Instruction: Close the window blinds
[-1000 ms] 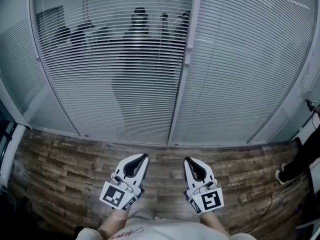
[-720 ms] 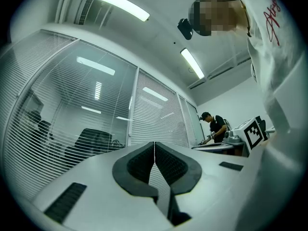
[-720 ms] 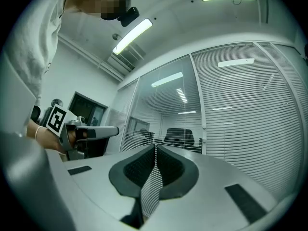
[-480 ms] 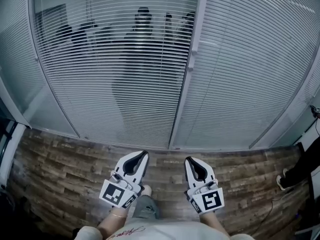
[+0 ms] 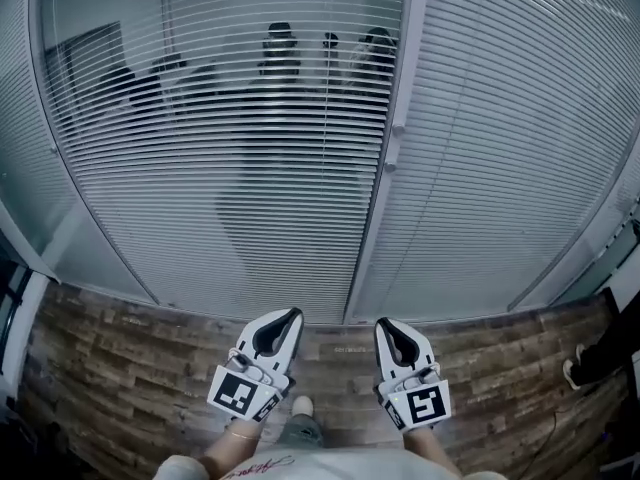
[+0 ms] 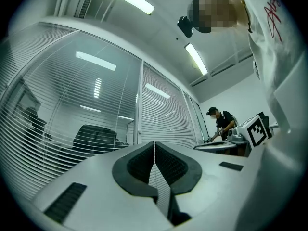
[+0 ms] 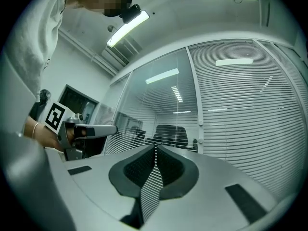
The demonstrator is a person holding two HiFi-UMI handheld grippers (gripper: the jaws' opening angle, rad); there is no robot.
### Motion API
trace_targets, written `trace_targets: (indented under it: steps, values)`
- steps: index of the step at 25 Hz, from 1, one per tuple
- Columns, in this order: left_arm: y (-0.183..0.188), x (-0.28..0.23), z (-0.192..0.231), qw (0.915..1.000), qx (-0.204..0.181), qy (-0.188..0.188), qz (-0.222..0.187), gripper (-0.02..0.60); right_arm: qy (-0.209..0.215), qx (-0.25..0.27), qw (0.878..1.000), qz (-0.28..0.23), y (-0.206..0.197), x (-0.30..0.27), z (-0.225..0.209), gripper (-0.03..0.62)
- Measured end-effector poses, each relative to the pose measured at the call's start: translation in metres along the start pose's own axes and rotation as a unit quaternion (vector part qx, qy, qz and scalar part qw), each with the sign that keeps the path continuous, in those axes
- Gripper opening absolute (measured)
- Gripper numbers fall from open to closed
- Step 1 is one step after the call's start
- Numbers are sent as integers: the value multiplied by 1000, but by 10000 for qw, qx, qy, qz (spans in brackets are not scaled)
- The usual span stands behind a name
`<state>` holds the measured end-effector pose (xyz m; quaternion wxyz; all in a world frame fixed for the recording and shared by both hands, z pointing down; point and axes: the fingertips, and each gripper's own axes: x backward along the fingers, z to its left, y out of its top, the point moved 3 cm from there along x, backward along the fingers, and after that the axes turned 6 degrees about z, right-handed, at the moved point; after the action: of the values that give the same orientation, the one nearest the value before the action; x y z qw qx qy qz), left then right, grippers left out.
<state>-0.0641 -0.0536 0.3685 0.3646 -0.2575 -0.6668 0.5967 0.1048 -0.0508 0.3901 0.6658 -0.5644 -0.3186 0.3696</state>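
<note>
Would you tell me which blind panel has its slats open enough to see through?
The left blind, beside the white post: dark chairs show between its slats, whereas the right blind looks solid white.

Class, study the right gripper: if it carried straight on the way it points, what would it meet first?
Probably the half-open blinds, just left of the white frame post. The right gripper, jaws shut and empty, has nothing nearer in its line, though depth is hard to judge.
</note>
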Motion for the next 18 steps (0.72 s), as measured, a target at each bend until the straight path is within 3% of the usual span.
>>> trace_targets:
  steps: [10, 18]
  values:
    - [-3, -62, 71, 9997, -113, -155, -128, 18, -288, 164, 9992, -224, 8, -87, -31, 20]
    - [-10, -76, 83, 9998, -174, -15, -43, 18, -309, 136, 9993, -137, 4, -107, -55, 20]
